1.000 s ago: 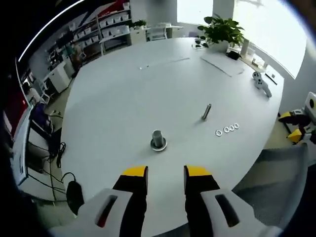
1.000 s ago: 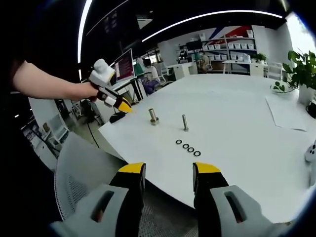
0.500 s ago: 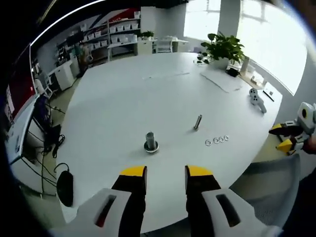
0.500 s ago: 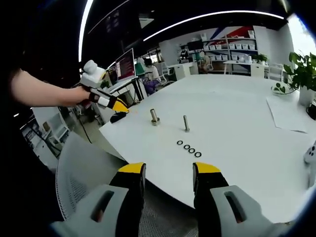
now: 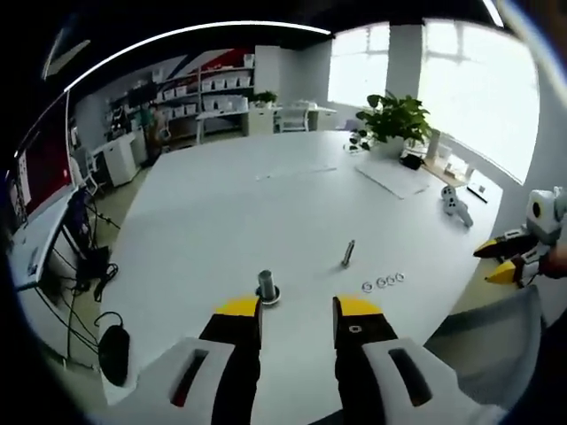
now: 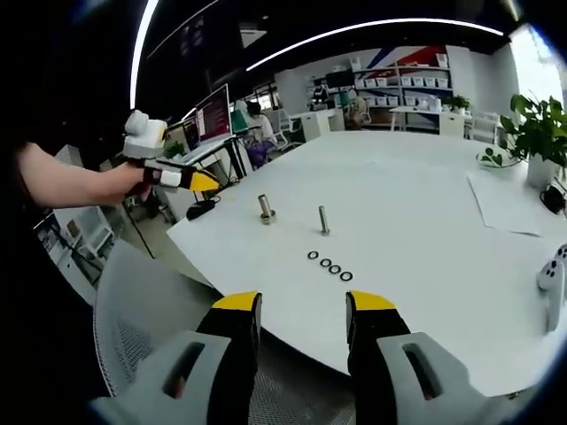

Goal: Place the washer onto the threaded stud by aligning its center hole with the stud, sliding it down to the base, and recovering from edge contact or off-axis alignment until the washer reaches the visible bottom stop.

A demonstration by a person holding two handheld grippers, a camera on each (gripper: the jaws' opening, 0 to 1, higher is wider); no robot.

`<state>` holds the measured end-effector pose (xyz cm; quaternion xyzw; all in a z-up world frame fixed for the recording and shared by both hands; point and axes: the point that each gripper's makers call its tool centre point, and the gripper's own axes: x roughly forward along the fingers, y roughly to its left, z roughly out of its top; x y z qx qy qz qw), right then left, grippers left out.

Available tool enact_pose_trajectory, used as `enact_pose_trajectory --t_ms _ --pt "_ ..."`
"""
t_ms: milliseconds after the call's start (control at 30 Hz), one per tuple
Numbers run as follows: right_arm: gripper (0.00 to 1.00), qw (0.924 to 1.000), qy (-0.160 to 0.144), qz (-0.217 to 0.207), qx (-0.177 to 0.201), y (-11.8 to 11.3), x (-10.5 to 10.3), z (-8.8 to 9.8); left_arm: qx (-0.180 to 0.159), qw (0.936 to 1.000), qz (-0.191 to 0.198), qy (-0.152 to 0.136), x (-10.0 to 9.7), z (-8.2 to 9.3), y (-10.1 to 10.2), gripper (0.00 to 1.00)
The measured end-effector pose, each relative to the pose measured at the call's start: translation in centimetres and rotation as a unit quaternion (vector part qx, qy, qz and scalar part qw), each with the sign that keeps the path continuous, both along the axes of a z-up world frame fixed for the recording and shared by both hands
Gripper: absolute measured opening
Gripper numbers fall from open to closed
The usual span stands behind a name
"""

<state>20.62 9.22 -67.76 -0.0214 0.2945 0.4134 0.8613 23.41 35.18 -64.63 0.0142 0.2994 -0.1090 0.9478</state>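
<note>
Nearest in the left gripper view, the left tool (image 5: 297,310) has its yellow-tipped jaws standing apart with nothing between them, held off the near edge of the white table (image 5: 221,204). Just past the jaw tips stands a short grey post with a washer at its base (image 5: 267,288), and beyond it to the right the bare threaded stud (image 5: 348,253) rises upright from the table. Near the stud, toward the table edge, lies a short row of loose washers (image 5: 382,282), flat on the surface and apart from the stud. At the right edge of this view the right tool (image 5: 507,260) hangs off the table, its yellow jaws parted and empty. In the right gripper view, the right tool (image 6: 301,312) shows the same wide, empty jaws, above a grey mesh chair back (image 6: 142,310). Farther on, four washers (image 6: 329,265) lie in a line, then the stud (image 6: 324,220) and the post (image 6: 265,209) behind them; the left tool (image 6: 177,175) is held by a hand off the table's left edge. Beyond lie a sheet of paper (image 6: 505,204), a potted plant (image 6: 534,133) and shelving (image 6: 399,84) at the back.
</note>
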Motion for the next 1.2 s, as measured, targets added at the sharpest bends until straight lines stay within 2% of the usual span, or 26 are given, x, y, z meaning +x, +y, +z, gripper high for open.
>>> enact_pose_trajectory --t_ms 67,200,400,567,633,800,933,1000,1167,1200 --pt "0.41 1.0000 0.003 -0.005 -0.006 0.4 0.2 0.0 -0.008 0.9997 0.002 -0.022 -0.1 0.8 0.1 0.30" --pt "0.41 0.9998 0.007 -0.015 -0.014 0.8 0.6 0.1 -0.021 0.9986 0.001 -0.049 -0.6 1.9 0.1 0.31" --pt "0.41 0.9987 0.013 -0.042 -0.028 0.8 1.4 0.2 -0.032 0.9981 -0.006 -0.053 -1.1 1.4 0.5 0.31" --pt "0.41 0.9969 0.021 -0.070 -0.028 1.1 1.6 -0.2 -0.030 0.9972 -0.028 -0.062 -1.9 1.4 0.2 0.31" --pt "0.41 0.9964 0.023 -0.076 -0.032 1.4 1.5 -0.5 -0.049 0.9961 -0.022 -0.070 -1.8 1.7 0.3 0.31" --pt "0.40 0.9945 0.024 -0.094 -0.039 2.2 2.0 -0.7 -0.059 0.9947 -0.025 -0.081 -1.9 1.7 0.6 0.31" --pt "0.40 0.9945 0.018 -0.090 -0.050 3.1 2.2 -0.6 -0.085 0.9930 -0.045 -0.069 -2.0 1.6 -0.1 0.33" --pt "0.40 0.9944 0.015 -0.087 -0.058 3.4 2.3 -0.7 -0.085 0.9918 -0.043 -0.085 -2.0 2.0 0.1 0.33" --pt "0.40 0.9938 0.012 -0.087 -0.067 3.9 2.3 -0.3 -0.089 0.9914 -0.042 -0.086 -2.2 1.8 0.1 0.32" --pt "0.40 0.9941 0.006 -0.080 -0.073 4.0 2.3 -0.2 -0.101 0.9900 -0.040 -0.090 -2.3 2.0 0.0 0.32"
